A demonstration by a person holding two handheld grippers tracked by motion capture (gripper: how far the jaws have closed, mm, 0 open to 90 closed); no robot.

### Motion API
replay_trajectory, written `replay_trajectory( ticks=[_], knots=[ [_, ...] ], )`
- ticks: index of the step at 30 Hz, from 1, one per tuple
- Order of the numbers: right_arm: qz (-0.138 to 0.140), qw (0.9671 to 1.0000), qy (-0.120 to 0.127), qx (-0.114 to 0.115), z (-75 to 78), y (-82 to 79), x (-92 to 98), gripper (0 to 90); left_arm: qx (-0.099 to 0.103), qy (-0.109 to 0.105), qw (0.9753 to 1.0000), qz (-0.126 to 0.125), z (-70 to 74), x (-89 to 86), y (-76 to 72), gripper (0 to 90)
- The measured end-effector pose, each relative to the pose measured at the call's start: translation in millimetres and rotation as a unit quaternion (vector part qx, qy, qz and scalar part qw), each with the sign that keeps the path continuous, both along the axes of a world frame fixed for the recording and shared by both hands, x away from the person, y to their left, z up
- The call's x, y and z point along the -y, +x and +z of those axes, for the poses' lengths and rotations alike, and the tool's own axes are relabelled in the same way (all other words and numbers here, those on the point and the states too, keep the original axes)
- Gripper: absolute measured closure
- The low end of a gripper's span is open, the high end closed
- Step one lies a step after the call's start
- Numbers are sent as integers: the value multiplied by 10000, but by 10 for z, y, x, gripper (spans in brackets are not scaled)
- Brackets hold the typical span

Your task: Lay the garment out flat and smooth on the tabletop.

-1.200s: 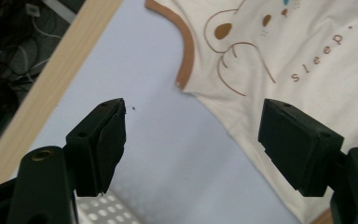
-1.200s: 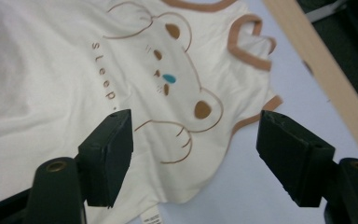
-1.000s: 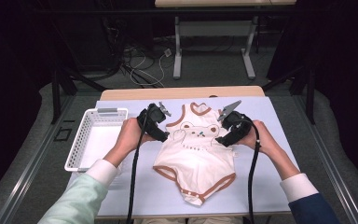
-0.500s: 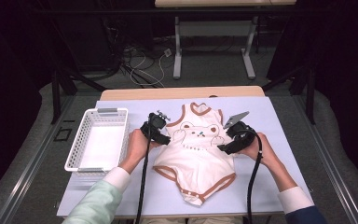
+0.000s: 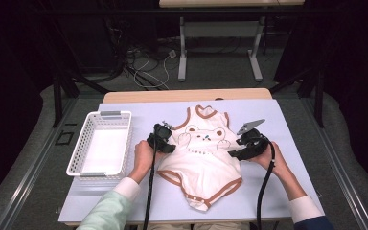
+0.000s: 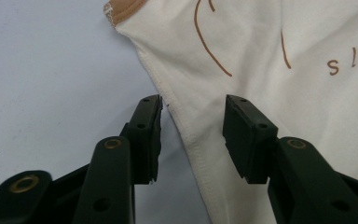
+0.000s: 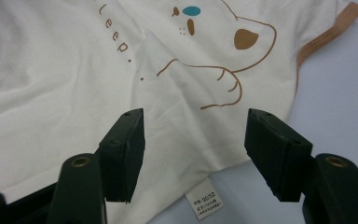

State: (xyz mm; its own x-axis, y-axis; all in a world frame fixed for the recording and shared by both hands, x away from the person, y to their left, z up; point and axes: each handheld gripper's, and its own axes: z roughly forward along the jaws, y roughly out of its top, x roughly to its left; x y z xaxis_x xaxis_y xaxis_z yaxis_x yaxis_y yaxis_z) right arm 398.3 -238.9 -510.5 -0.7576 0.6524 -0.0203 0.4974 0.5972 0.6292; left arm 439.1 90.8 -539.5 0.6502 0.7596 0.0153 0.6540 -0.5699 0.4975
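1. High view: The baby bodysuit (image 5: pixel 203 160) lies flat on the surface (image 5: pixel 287 120), neck away from me, with the white basket (image 5: pixel 103 146) to its left. My left hand-held gripper (image 5: pixel 165 143) sits at its left side seam and my right hand-held gripper (image 5: pixel 239 149) at its right seam.
2. Left gripper view: My jaws stand wide apart, straddling the cream side seam, holding nothing. Risk: closing too shallow would catch one layer only, and the cloth would slip out on lifting.
3. Right gripper view: My jaws are wide open over the right edge, above a small care label (image 7: pixel 205 205). Risk: pinching the label alone would drag the garment crooked. The cloth is cream, lightly wrinkled, with brown trim and a bear print (image 7: pixel 214 51).
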Motion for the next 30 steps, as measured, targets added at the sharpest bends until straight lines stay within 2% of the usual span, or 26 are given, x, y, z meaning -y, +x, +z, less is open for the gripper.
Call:
replay_trajectory(
  ticks=[1, 4, 8, 10, 11, 14, 16, 25, 28, 30],
  knots=[
    [-33, 10000, 69, 14, -15, -2, 2, 379, -19, -59, 10000, -37, -4, -10, -3, 639],
    [-37, 10000, 72, -18, -22, -2, 14, 391, -35, -209, 9998, -65, -18, -15, -25, 743],
    [-40, 10000, 72, 6, -35, -12, 15, 402, -66, -278, 9995, -107, -24, -12, -46, 863],
    [-122, 9999, 79, -48, -31, -32, 14, 404, -57, -301, 9995, -71, -26, -16, -53, 876],
    [-61, 10000, 69, 0, -33, -26, 21, 404, -39, -323, 9995, -36, -27, -19, -59, 879],
    [-108, 9999, 67, -12, -37, -30, 37, 406, 16, -328, 9995, 37, -28, -52, -85, 884],
    [-127, 9999, 71, -90, -37, -22, 58, 406, 62, -309, 9994, 113, -28, -73, -118, 886],
    [-238, 9997, 89, -66, -51, 0, 69, 411, 321, -62, 9993, 156, -19, -142, -249, 891],
    [-224, 9997, 116, -51, -59, 18, 89, 412, 416, -60, 9990, 178, 0, -157, -285, 891],
    [-305, 9994, 129, -83, -62, 27, 106, 413, 413, -5, 9990, 152, 17, -180, -317, 891]
  ],
)
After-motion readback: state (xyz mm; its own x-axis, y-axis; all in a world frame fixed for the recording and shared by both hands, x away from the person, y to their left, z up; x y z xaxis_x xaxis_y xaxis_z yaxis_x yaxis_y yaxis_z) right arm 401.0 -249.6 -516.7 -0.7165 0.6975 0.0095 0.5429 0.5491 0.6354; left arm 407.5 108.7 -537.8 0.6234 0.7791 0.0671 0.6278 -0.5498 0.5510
